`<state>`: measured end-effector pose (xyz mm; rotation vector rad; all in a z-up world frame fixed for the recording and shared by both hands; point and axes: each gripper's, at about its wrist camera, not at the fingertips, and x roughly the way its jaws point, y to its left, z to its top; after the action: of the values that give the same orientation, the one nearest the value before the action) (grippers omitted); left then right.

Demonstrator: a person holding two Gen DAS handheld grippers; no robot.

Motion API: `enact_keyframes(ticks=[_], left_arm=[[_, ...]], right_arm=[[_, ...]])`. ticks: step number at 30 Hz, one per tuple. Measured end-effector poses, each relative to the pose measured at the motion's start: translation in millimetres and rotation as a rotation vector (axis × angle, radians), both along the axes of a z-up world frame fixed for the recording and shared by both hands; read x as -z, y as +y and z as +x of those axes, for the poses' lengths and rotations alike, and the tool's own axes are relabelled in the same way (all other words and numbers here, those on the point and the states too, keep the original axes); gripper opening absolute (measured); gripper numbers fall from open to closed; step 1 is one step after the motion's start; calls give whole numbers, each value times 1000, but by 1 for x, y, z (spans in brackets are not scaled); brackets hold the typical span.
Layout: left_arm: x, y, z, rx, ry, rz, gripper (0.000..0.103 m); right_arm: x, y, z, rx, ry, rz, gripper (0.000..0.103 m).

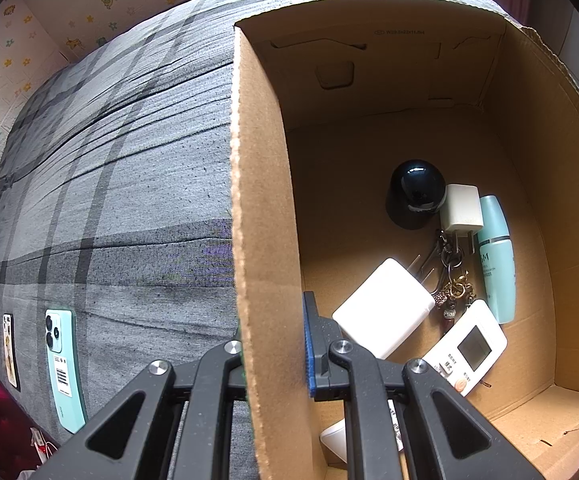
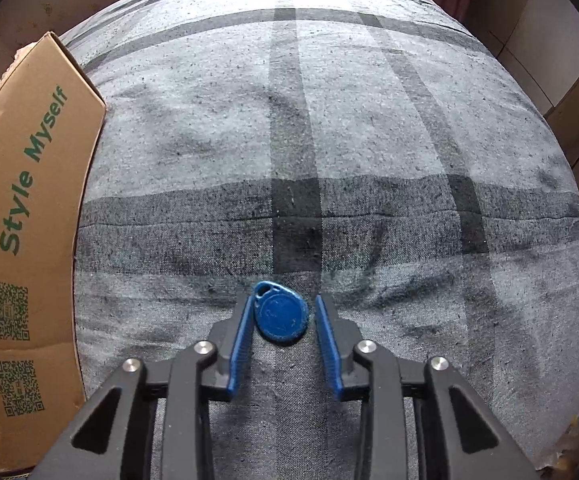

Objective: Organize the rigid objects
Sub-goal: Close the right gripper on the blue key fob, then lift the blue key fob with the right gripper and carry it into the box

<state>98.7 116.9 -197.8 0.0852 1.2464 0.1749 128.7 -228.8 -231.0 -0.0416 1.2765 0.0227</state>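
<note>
Left-wrist and right-wrist views over a bed covered by a grey plaid sheet (image 2: 369, 120), with an open cardboard box (image 1: 265, 208) taken as the landmark. The left gripper (image 1: 273, 344) is clamped on the box's near side wall, one finger outside the wall and the other inside it, its blue pad lying against the inner face of the cardboard. Inside the box, on its floor, lie a black dome-shaped object (image 1: 415, 194), a small cream plug adapter (image 1: 461, 208) touching the dome, a teal bottle (image 1: 497, 260) just beside the adapter toward the box's far side wall, a larger white charger (image 1: 383, 306), a bunch of keys with charms (image 1: 451, 276) between the charger and the bottle, and a white remote control (image 1: 467, 346) with a small screen. Outside the box, well away from the gripped wall, a mint-green phone (image 1: 63, 360) lies face down on the sheet. In the right-wrist view the box's printed outer face, reading "Style Myself", stands at the left edge; well apart from it, the right gripper (image 2: 281, 320) points steeply down at the sheet with a blue teardrop key fob (image 2: 281, 314) lying flat between its blue pads. The left pad touches the fob's edge, the right pad shows a narrow gap, so the fob is framed but not visibly pinched.
</note>
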Motion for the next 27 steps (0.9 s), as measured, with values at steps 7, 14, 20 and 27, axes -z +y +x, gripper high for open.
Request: enact_keyframes(ticks=[7, 14, 20, 27], left_arm=[[0, 0, 0, 0, 0, 2, 13], [0, -1, 0, 0, 0, 3, 13], [-1, -1, 0, 1, 1, 3, 13], [-1, -2, 1, 2, 1, 3, 13]], right_arm=[[-10, 1, -2, -2, -12, 6, 28], [-22, -1, -9, -14, -28, 6, 28], [-43, 4, -13, -30, -45, 7, 28], [-72, 16, -12, -65, -86, 6, 28]])
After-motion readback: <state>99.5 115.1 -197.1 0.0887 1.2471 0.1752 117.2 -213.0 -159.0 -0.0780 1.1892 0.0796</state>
